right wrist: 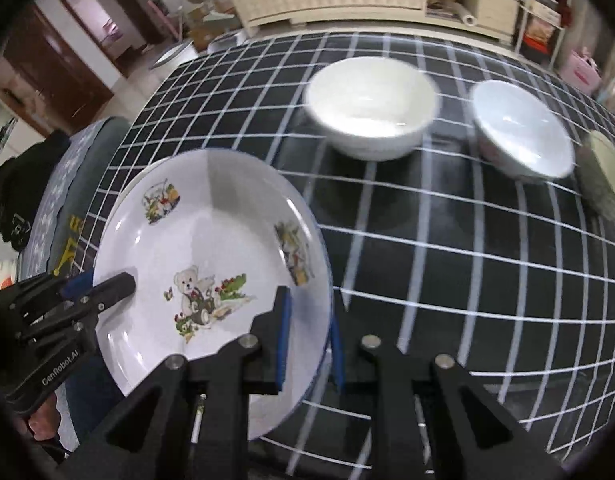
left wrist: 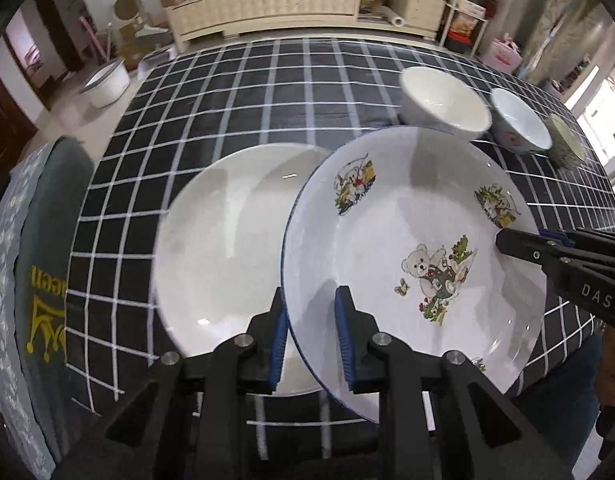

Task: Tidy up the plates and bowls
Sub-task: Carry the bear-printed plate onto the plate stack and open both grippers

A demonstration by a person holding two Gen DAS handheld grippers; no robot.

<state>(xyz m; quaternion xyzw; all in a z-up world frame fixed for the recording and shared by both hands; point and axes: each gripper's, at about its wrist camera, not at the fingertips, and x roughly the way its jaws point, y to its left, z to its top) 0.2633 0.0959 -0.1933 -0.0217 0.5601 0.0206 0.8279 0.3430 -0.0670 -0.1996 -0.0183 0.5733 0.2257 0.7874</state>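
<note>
Both grippers are clamped on one item: the bear-print plate point(left wrist: 411, 248), white with a thin blue rim and cartoon bear pictures. The left gripper point(left wrist: 309, 336) has its blue-padded fingers pinched over the plate's near-left rim, one pad above and one below. The right gripper point(right wrist: 309, 344) grips the opposite rim the same way, its fingers closed onto the edge. The plate is held off the table, tilted, and partly overlaps a plain white plate point(left wrist: 227, 248) lying flat on the black-and-white checked tablecloth point(left wrist: 235, 96). Farther back on the cloth stand a plain white bowl point(right wrist: 371, 116) and, just beside it to the right, a second white bowl point(right wrist: 523, 132) with a faint pink pattern on its outside. A third, greyish bowl point(right wrist: 605, 176) sits at the right edge, partly cut off. The background is blurred.
</note>
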